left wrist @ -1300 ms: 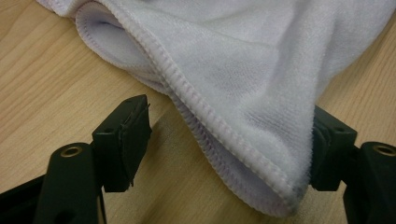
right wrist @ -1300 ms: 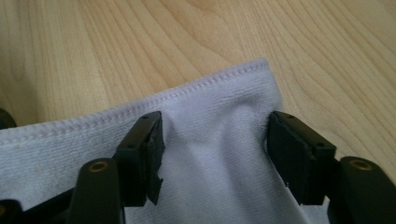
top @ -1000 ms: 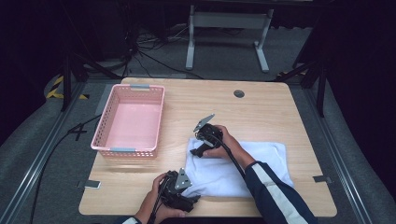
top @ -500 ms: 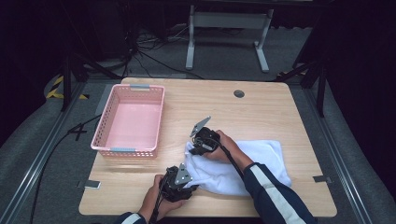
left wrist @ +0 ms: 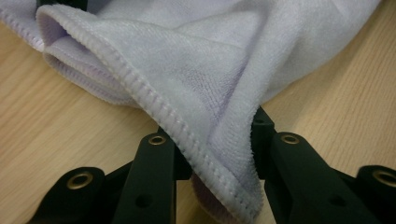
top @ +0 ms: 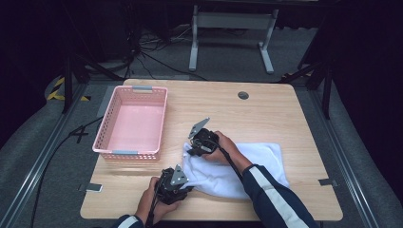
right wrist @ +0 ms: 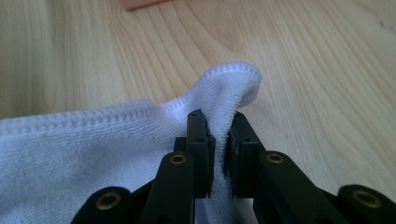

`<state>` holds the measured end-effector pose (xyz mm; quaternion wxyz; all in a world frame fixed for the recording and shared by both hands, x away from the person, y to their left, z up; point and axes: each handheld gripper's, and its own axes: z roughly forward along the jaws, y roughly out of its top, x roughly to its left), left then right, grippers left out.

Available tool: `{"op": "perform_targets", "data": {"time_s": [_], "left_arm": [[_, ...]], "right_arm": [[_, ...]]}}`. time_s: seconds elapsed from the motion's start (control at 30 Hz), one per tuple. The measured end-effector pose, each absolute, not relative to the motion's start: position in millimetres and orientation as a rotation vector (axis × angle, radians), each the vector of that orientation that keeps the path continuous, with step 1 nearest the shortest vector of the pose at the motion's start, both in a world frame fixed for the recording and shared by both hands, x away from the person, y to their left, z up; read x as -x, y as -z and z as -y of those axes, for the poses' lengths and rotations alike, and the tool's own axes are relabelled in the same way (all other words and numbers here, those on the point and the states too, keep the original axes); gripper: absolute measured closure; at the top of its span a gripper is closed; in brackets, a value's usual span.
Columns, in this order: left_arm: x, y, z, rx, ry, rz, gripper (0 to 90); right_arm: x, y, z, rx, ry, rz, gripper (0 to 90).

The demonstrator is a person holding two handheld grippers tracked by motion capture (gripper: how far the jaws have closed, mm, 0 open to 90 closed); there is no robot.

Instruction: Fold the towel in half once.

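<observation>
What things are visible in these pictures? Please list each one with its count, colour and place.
towel: one, white, front right of table, two corners pinched.
basket: one, pink, left side of table.
table: one, light wood, centre.
metal stand: one, grey, on the floor behind the table.
left gripper: one, black, fingers shut on near towel corner.
right gripper: one, black, shut on far towel corner.

- In the high view, a sleeve is covering the near part of the white towel.
- In the left gripper view, the towel's hemmed fold is hiding the inner faces of the jaws, and the picture's top edge is cutting the cloth off.
- In the right gripper view, the left edge is cropping the towel.
</observation>
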<state>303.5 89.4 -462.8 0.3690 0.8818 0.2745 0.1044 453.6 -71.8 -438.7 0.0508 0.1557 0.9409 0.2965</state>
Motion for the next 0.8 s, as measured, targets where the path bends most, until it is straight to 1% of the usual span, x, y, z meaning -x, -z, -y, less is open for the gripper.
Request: {"op": "perform_targets", "data": {"time_s": [0.13,0.33,0.5,0.6,0.8], "left_arm": [[-296,454,-100,-2.246,-0.322,-0.703,71.3],[-295,438,-109,-2.194,-0.373,-0.693,71.8],[-295,427,-104,-2.187,-0.44,-0.66,71.1],[-298,422,-100,-2.191,-0.455,-0.635,71.2],[-304,408,-79,-2.206,-0.49,-0.553,71.1]], "right_arm": [[-453,431,63,-0.439,-0.953,-2.855,81.4],[-448,409,57,-0.396,-1.034,-2.801,81.3],[-449,392,70,-0.39,-1.12,-2.752,81.2],[-449,384,79,-0.387,-1.163,-2.726,81.1],[-445,369,105,-0.417,-1.199,-2.684,80.9]]}}
